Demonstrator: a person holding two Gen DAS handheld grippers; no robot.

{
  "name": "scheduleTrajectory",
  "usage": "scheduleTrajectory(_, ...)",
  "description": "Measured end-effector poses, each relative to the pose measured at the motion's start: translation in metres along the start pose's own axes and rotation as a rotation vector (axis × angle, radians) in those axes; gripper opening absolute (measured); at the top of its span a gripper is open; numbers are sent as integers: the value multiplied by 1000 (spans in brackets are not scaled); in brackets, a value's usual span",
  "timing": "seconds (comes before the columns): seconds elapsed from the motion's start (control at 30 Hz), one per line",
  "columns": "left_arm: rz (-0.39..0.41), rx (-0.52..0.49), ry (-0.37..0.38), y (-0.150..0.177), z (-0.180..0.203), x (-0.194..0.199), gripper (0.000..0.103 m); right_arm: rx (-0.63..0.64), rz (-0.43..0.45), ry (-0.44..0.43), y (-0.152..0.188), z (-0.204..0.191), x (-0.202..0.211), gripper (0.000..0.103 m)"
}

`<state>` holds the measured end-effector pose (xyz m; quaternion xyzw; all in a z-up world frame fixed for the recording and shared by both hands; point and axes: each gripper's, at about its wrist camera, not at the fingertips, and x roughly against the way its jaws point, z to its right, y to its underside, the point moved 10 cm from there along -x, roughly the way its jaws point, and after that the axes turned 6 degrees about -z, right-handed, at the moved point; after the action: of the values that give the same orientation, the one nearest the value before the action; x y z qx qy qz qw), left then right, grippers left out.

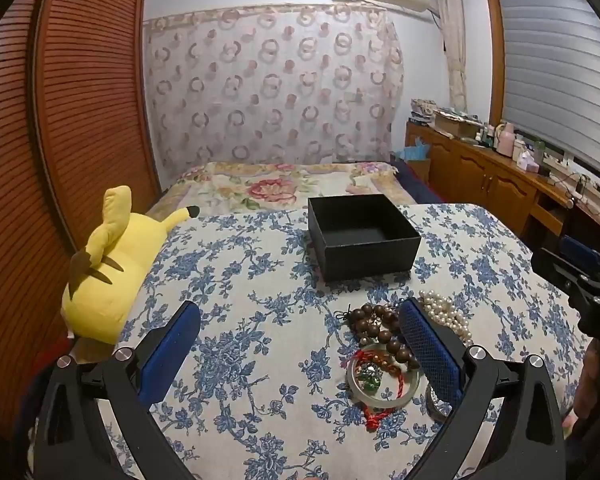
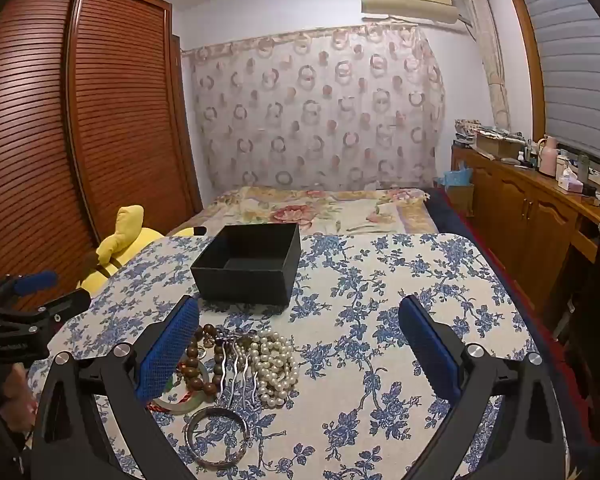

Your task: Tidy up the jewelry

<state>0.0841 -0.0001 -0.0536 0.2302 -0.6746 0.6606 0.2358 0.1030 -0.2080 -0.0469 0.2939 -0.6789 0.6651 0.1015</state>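
Left gripper [image 1: 300, 338] wide apart, holding nothing, hanging over the blue flower cloth [image 1: 236, 280]. Right gripper [image 2: 300, 332] wide apart too, holding nothing. Brown wooden beads [image 1: 380, 326] at 1 o'clock from the left gripper's middle, touching the white pearls [image 1: 448, 314] at 3 o'clock. Pale ring bangle [image 1: 382, 378] with red string [image 1: 374, 416] just below the beads. Wavy hair pins [image 2: 236, 368] between beads and pearls. Patterned bangle [image 2: 218, 436] at 7 o'clock from the right gripper. Open black box [image 1: 362, 236] at 12 o'clock, past the pile. Yellow plush toy [image 1: 112, 264] at 10 o'clock.
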Motion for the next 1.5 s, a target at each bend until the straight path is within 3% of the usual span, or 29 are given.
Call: scheduleTrajectory(1.5, 18, 3, 26, -5, 5, 11, 97, 8, 9, 1, -3, -3, 3, 101)
